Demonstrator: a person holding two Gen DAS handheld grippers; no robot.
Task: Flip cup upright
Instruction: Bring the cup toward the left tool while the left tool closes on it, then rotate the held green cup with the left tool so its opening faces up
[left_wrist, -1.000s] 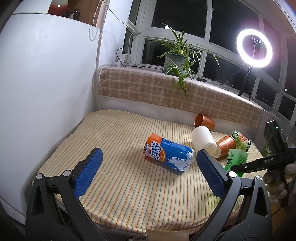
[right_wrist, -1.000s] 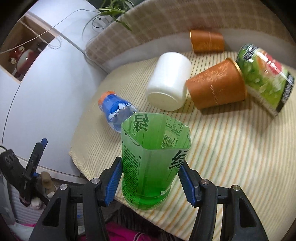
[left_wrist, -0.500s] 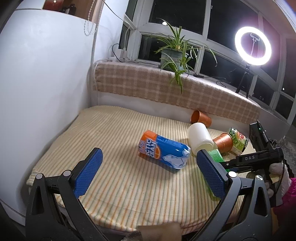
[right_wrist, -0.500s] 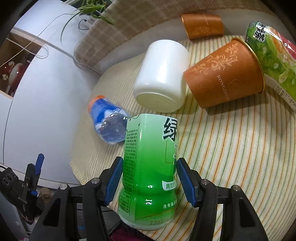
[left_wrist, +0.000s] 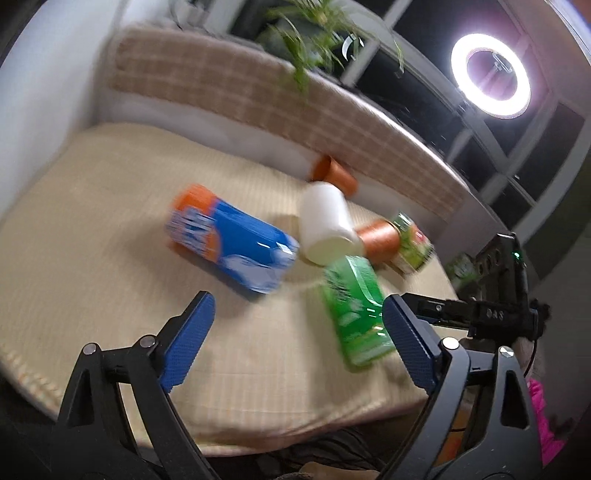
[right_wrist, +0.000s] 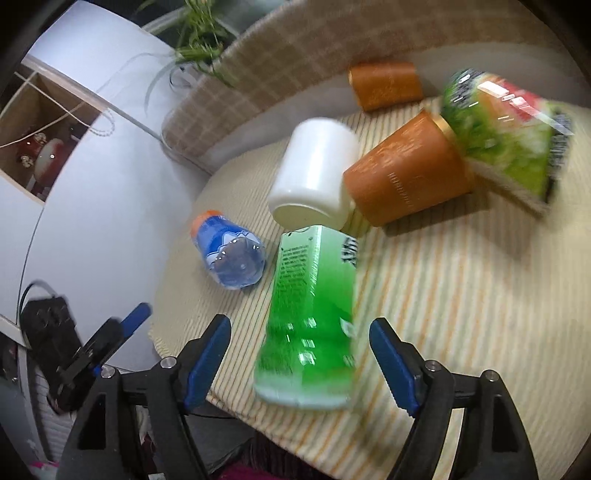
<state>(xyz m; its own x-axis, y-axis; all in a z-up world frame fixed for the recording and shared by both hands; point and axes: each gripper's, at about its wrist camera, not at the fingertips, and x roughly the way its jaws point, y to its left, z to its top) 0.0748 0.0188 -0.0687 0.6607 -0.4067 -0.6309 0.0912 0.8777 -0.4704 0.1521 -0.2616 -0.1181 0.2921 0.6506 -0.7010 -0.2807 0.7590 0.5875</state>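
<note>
The green see-through cup (right_wrist: 310, 314) sits between my right gripper's (right_wrist: 299, 358) blue pads without touching either, and that gripper is open. Its base is at the mat's front edge and its mouth points away, towards the white cup (right_wrist: 314, 173). Blur hides whether it stands straight or leans. In the left wrist view the green cup (left_wrist: 354, 306) is right of centre, with the right gripper (left_wrist: 480, 314) behind it. My left gripper (left_wrist: 299, 332) is open over the striped mat (left_wrist: 92, 240) with nothing in it. A blue cup (left_wrist: 229, 243) lies on its side ahead of it.
An orange cup (right_wrist: 402, 177) and a leaf-print cup (right_wrist: 506, 136) lie to the right. A second orange cup (right_wrist: 386, 85) lies by the checked backrest (left_wrist: 258, 85). A white cabinet (right_wrist: 92, 155) stands left, with a ring light (left_wrist: 489, 75) and a plant behind.
My right gripper has opened and let go of the green cup, which now rests on the mat. The left gripper has swung closer and lower over the mat.
</note>
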